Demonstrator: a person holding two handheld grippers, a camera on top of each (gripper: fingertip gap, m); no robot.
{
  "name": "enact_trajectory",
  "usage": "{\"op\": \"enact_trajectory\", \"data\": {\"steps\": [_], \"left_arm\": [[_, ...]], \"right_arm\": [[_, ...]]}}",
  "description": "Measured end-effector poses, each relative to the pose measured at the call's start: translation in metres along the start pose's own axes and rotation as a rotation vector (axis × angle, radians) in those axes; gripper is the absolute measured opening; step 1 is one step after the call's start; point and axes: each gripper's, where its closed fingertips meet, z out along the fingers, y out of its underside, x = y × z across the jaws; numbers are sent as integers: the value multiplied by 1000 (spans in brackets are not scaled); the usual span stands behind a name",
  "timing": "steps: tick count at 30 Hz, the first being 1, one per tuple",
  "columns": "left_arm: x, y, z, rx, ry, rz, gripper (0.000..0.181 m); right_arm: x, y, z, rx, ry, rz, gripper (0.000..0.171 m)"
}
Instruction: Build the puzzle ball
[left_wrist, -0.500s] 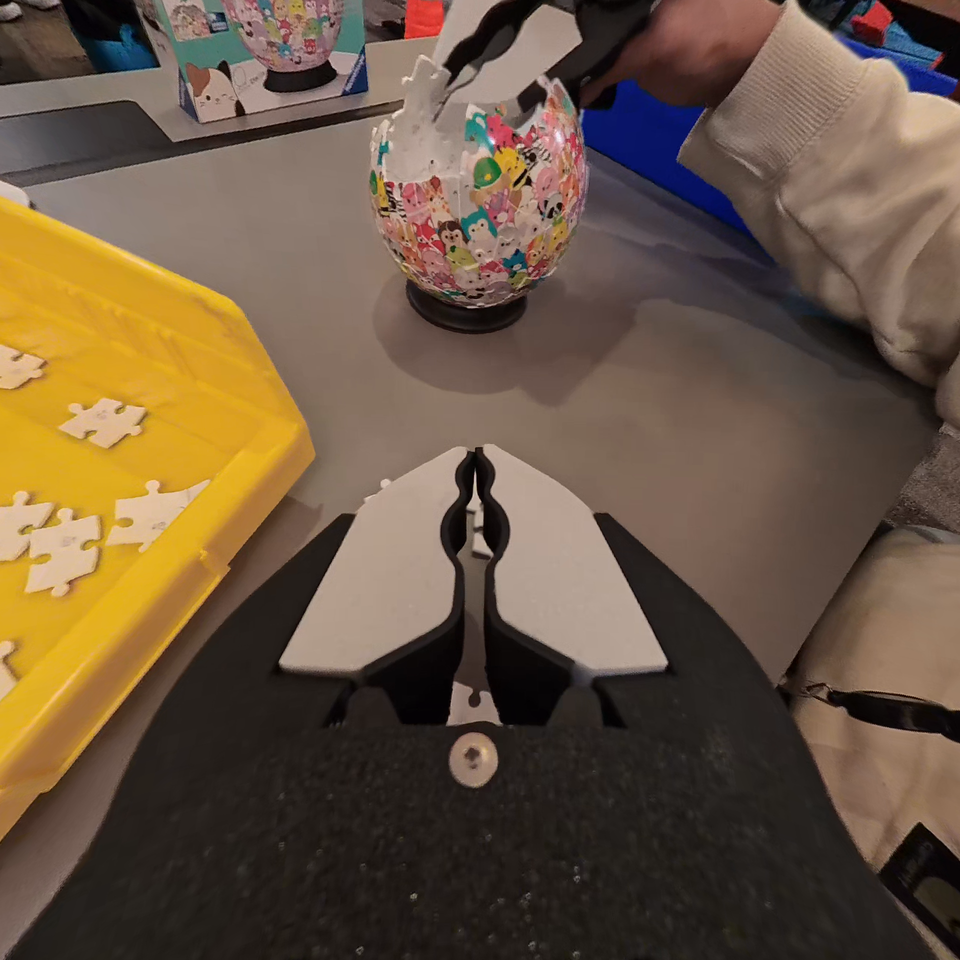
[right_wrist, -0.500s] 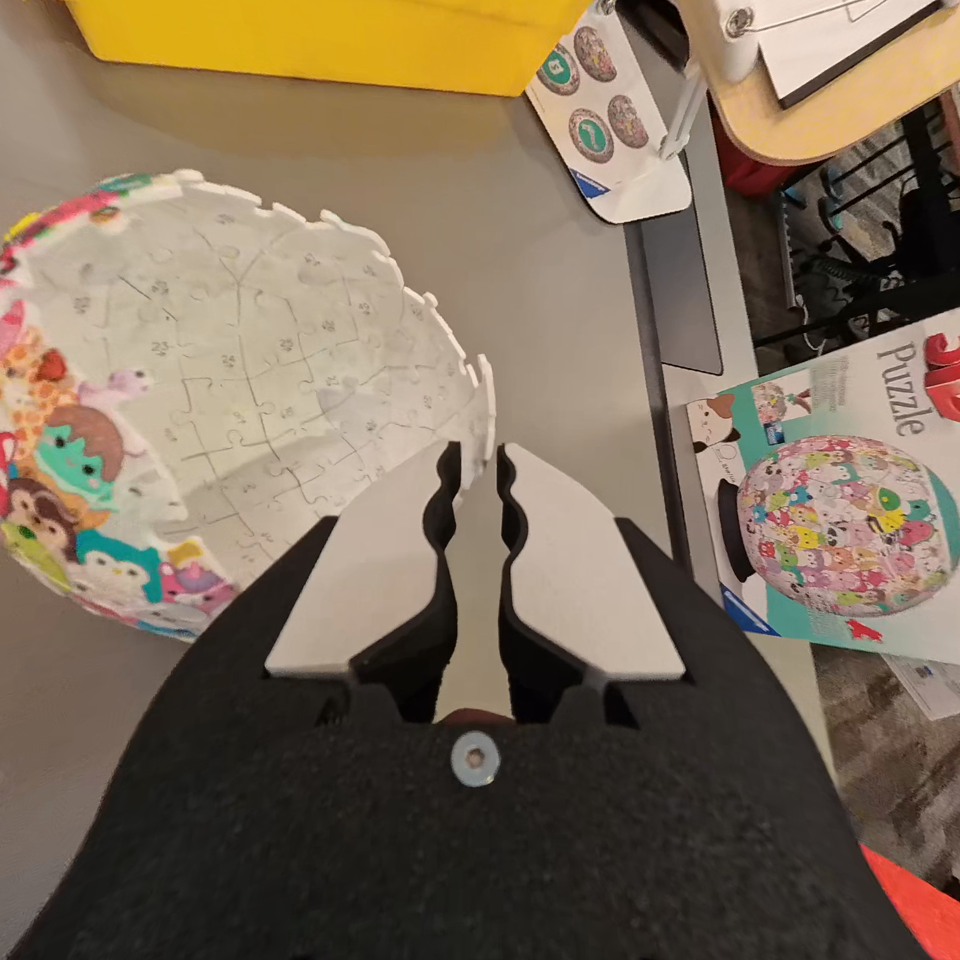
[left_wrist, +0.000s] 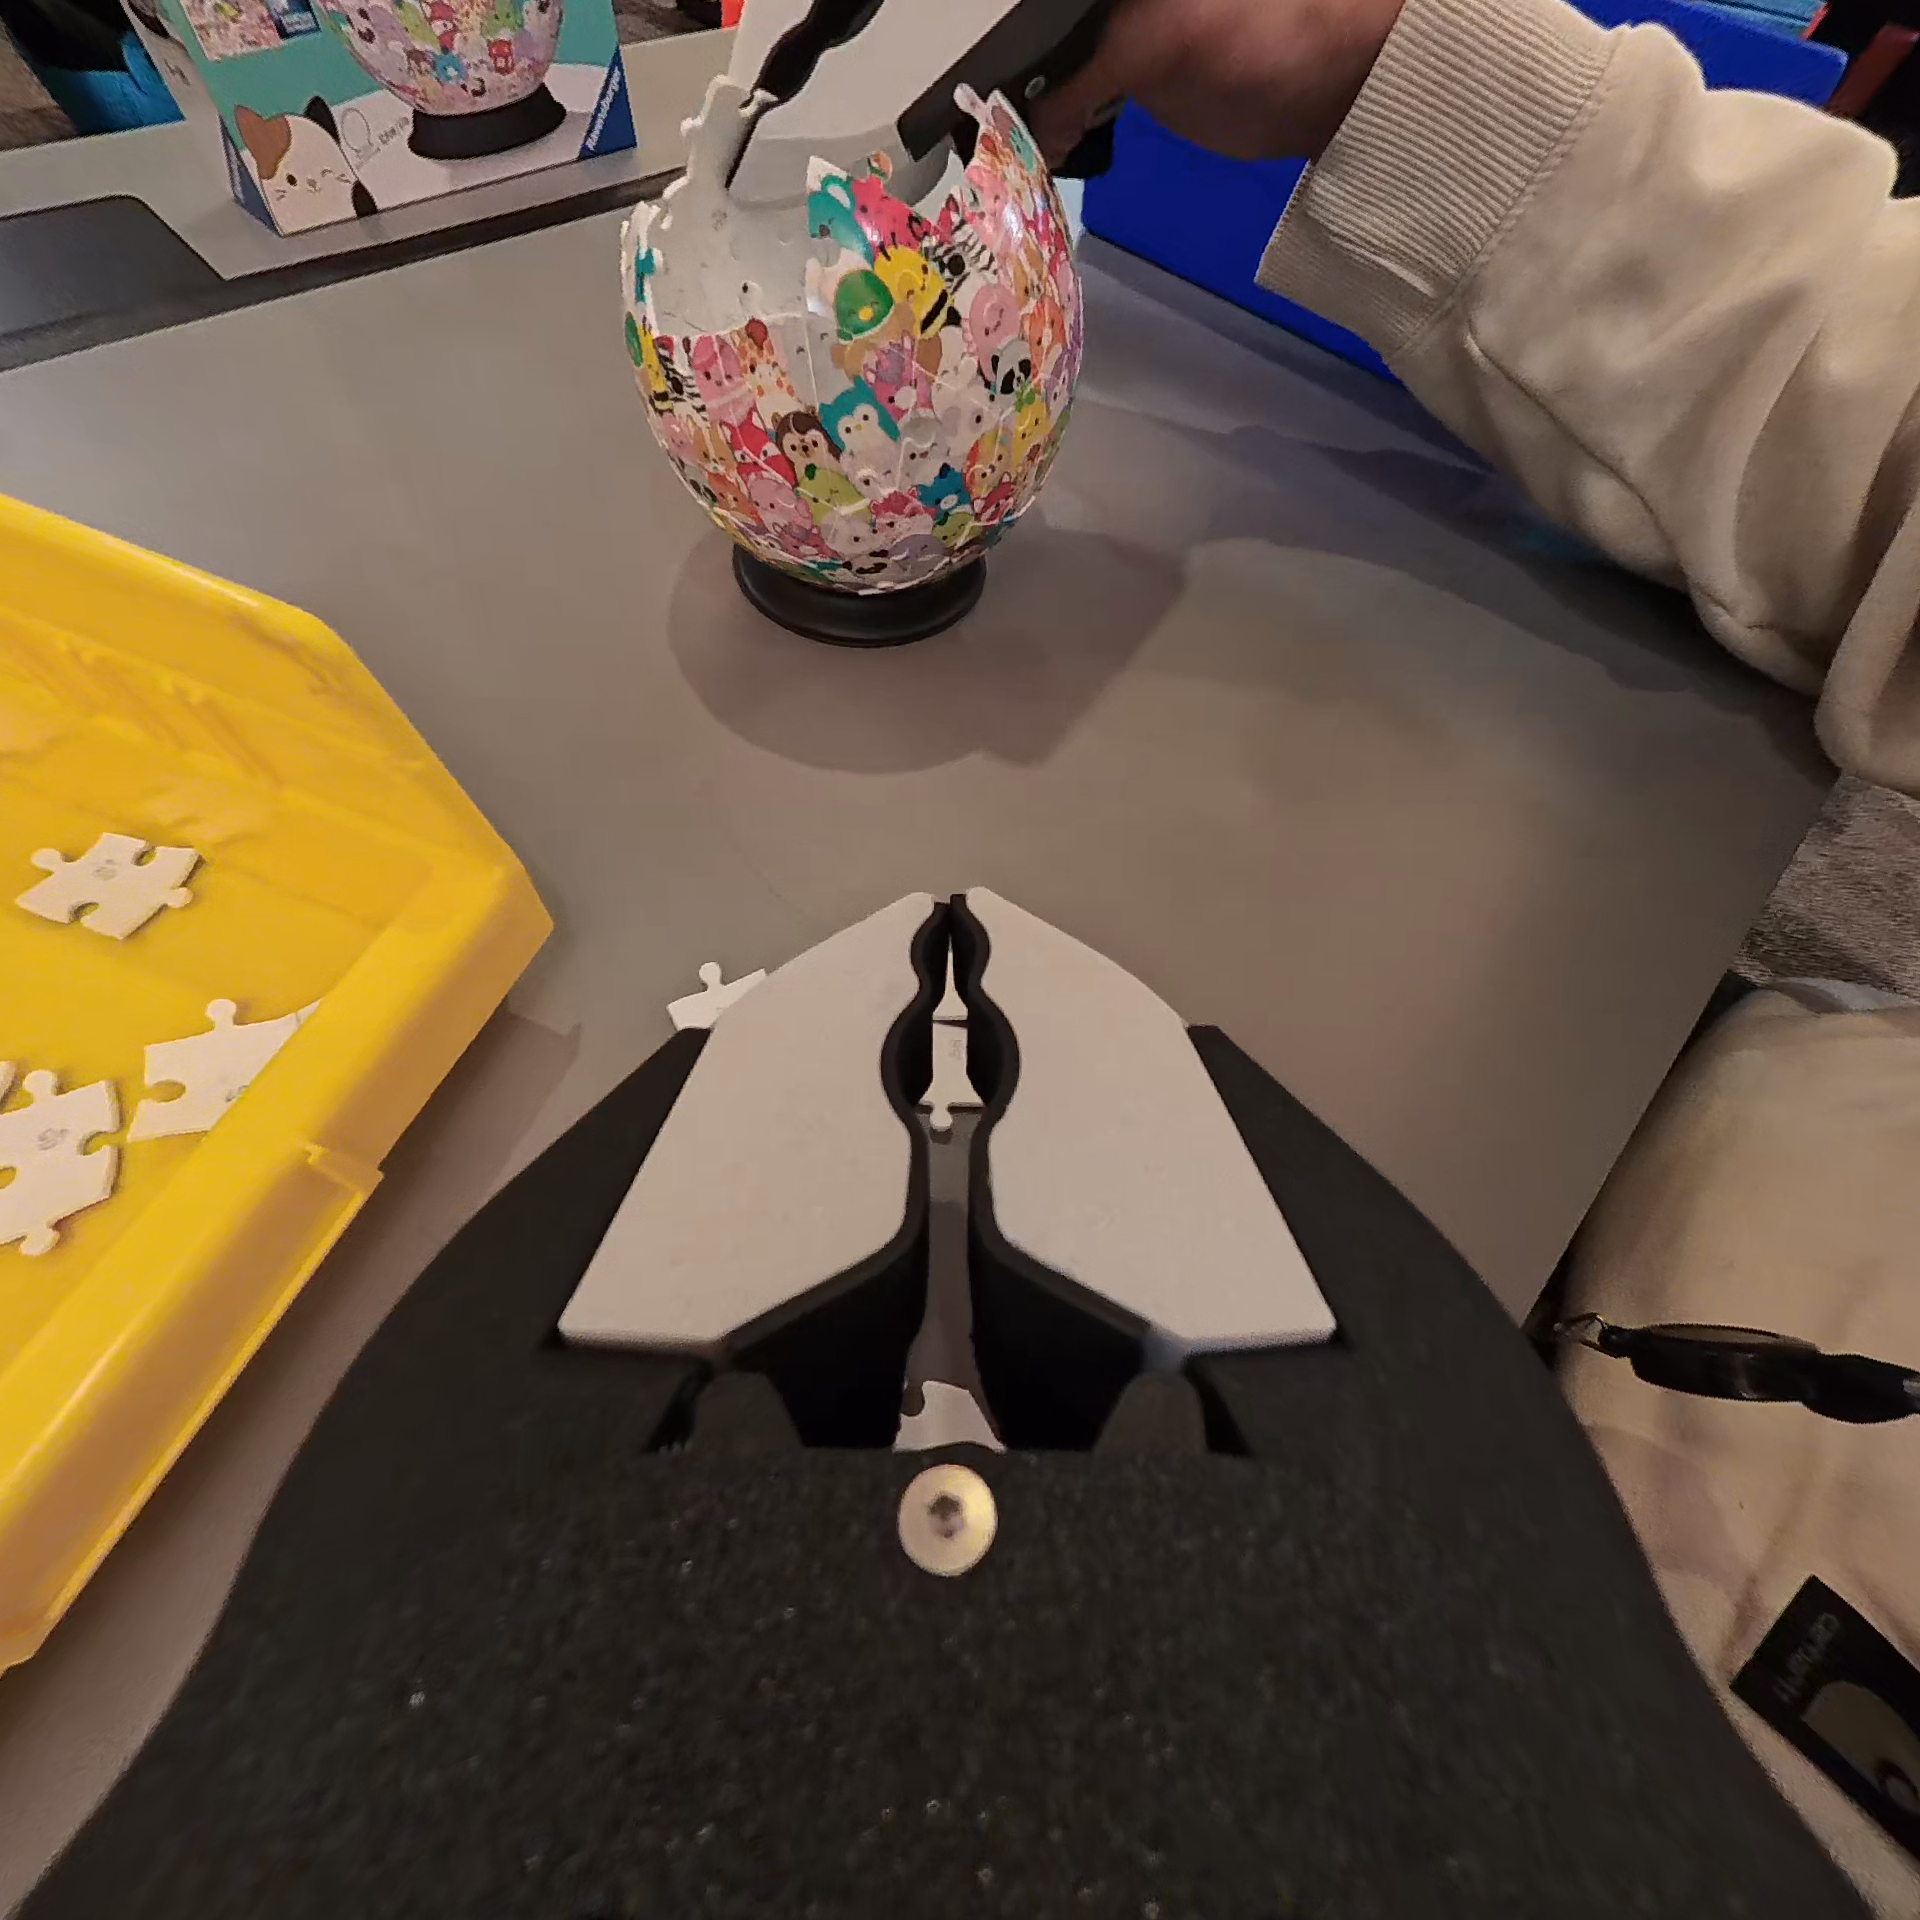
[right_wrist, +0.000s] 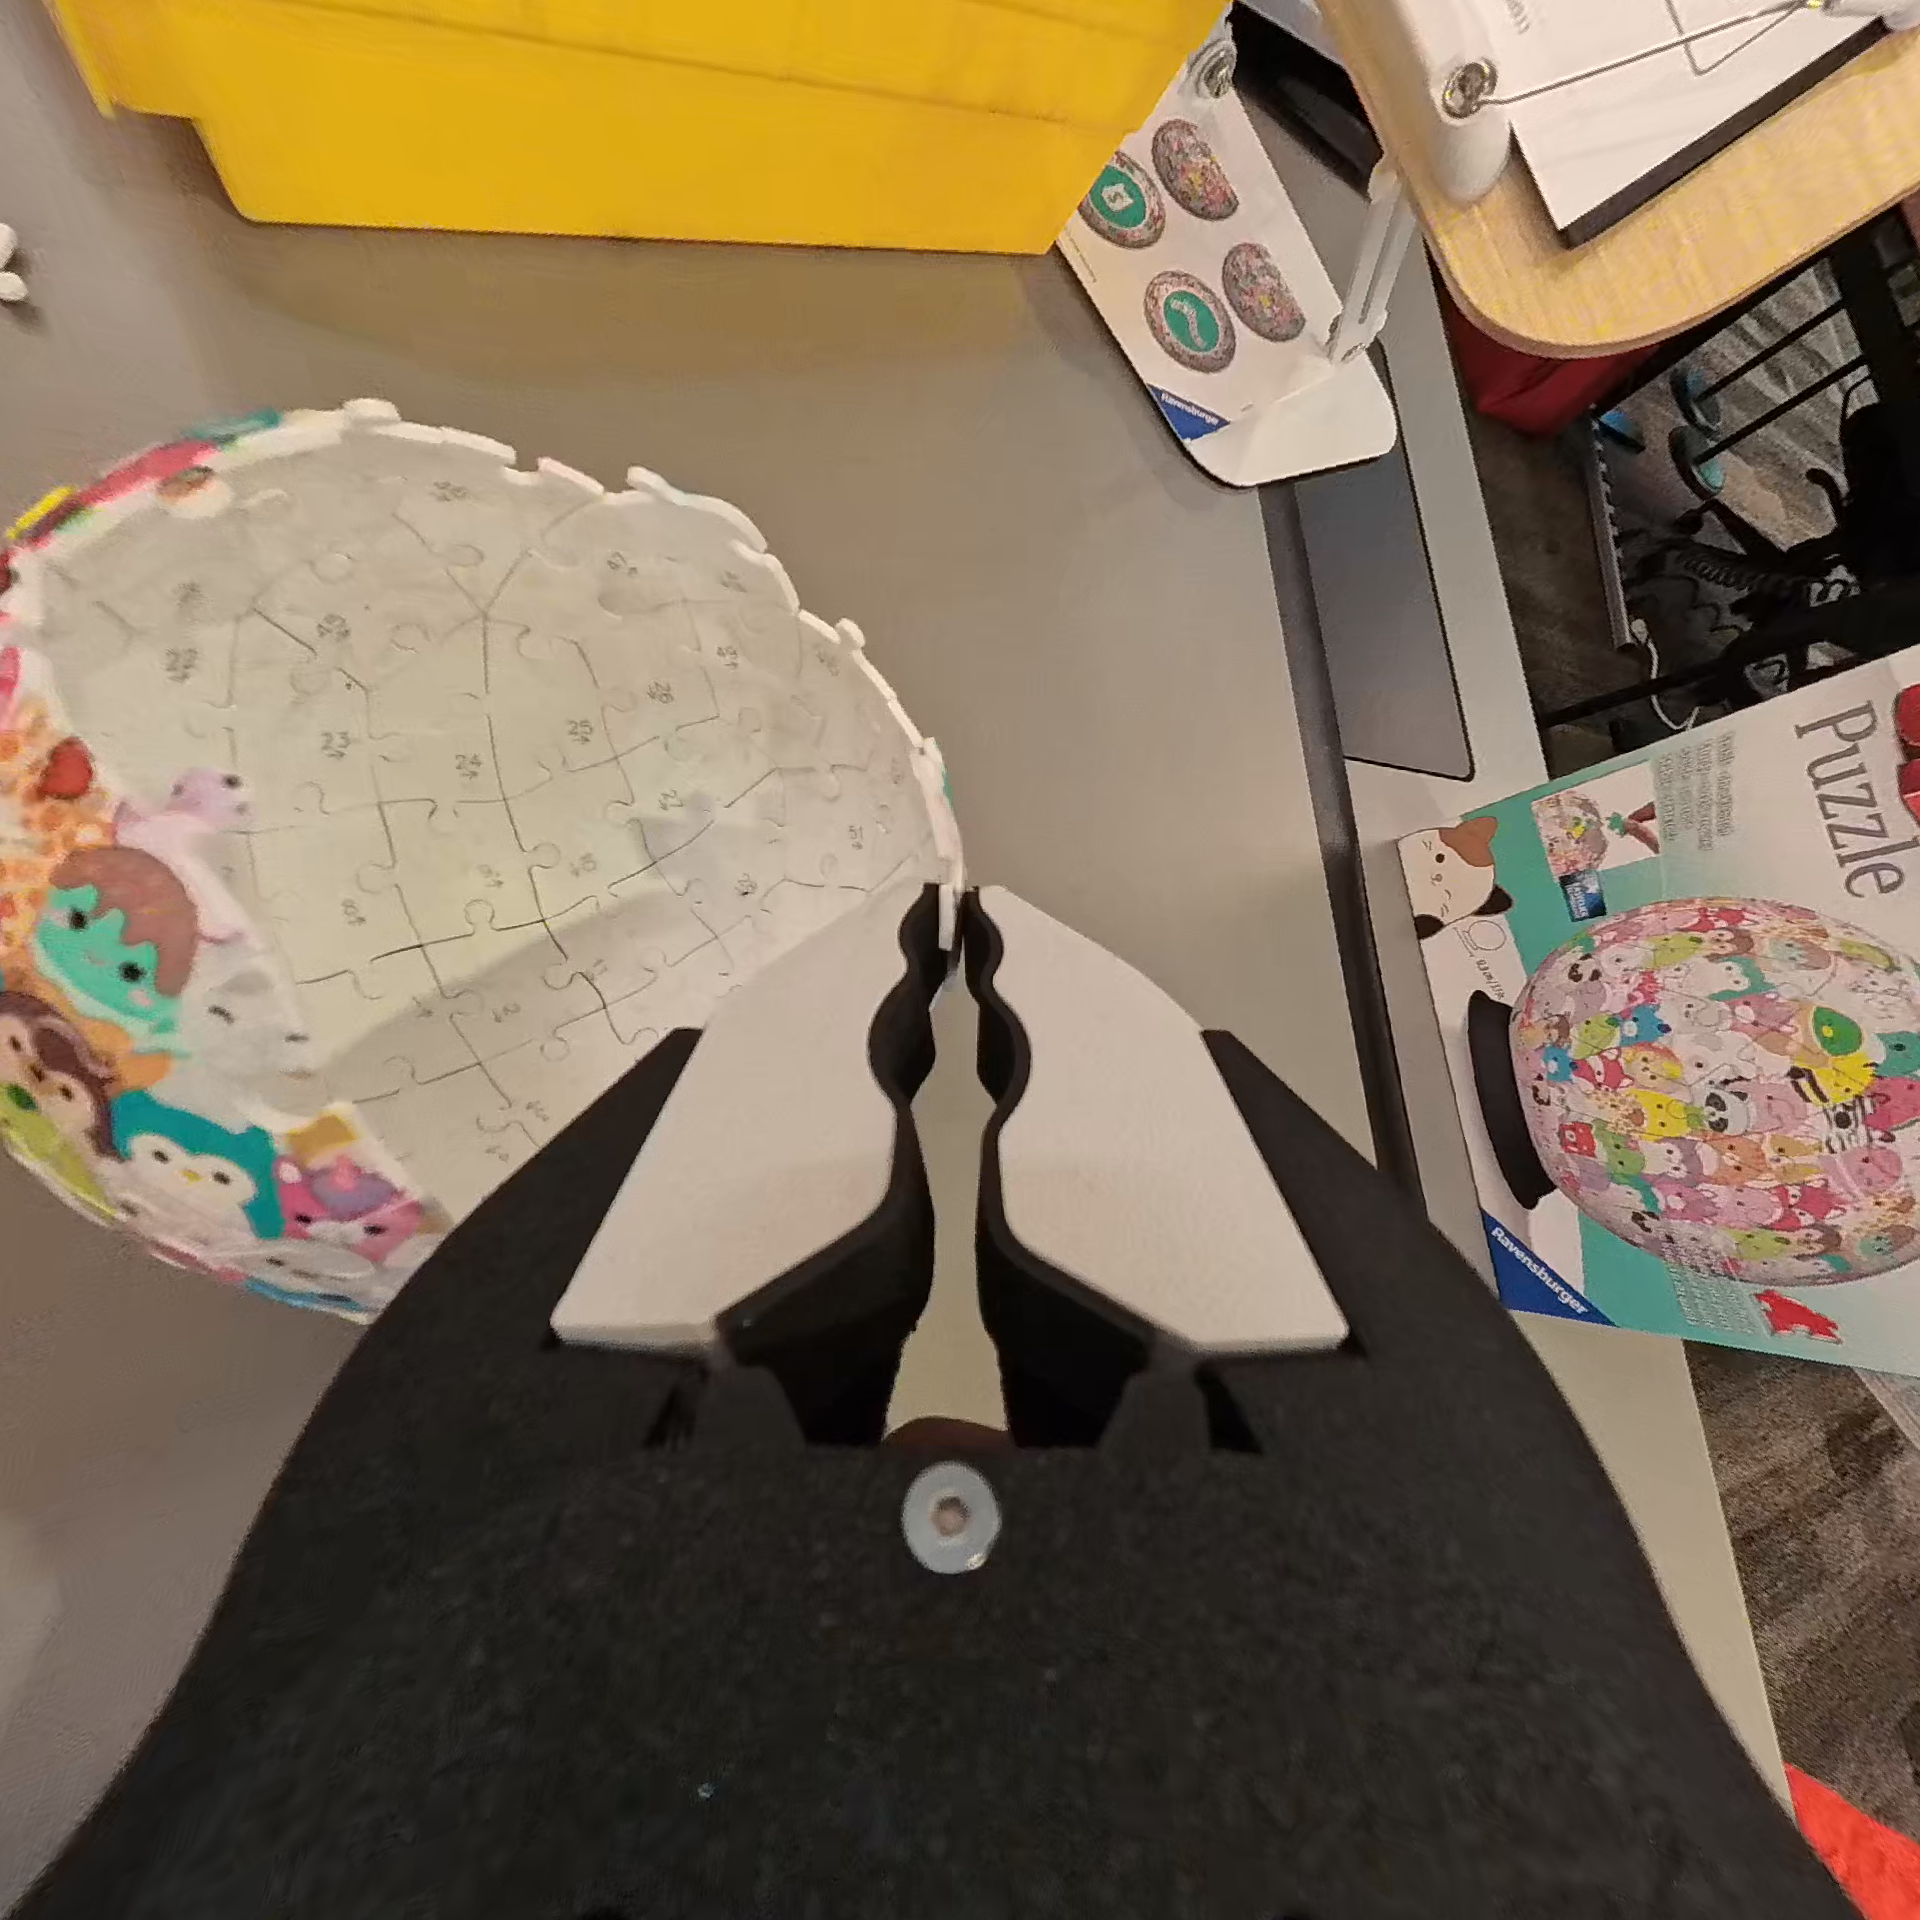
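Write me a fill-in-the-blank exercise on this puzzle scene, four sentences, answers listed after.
1. The puzzle ball sits on a round ____ stand.
2. Loose pieces lie white side up in a ____ tray.
3. The right claw pinches the ball's open ____.
4. The left claw is shut over a white ____ on the grey table.

Answers: black; yellow; rim; piece

Tools I'm running: two, left (left_wrist: 951, 909) and right (right_wrist: 958, 914)
Puzzle ball (left_wrist: 852, 353): one
Yellow tray (left_wrist: 312, 831): one
Loose pieces I count in the tray: five
Puzzle box (right_wrist: 1704, 1029): one
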Motion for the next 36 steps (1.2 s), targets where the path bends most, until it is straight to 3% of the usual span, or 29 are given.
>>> {"op": "enact_trajectory", "data": {"steps": [36], "left_arm": [[13,5,-1,-24,31,39,0]], "right_arm": [[6,-1,0,-19,-2,-18,5]]}}
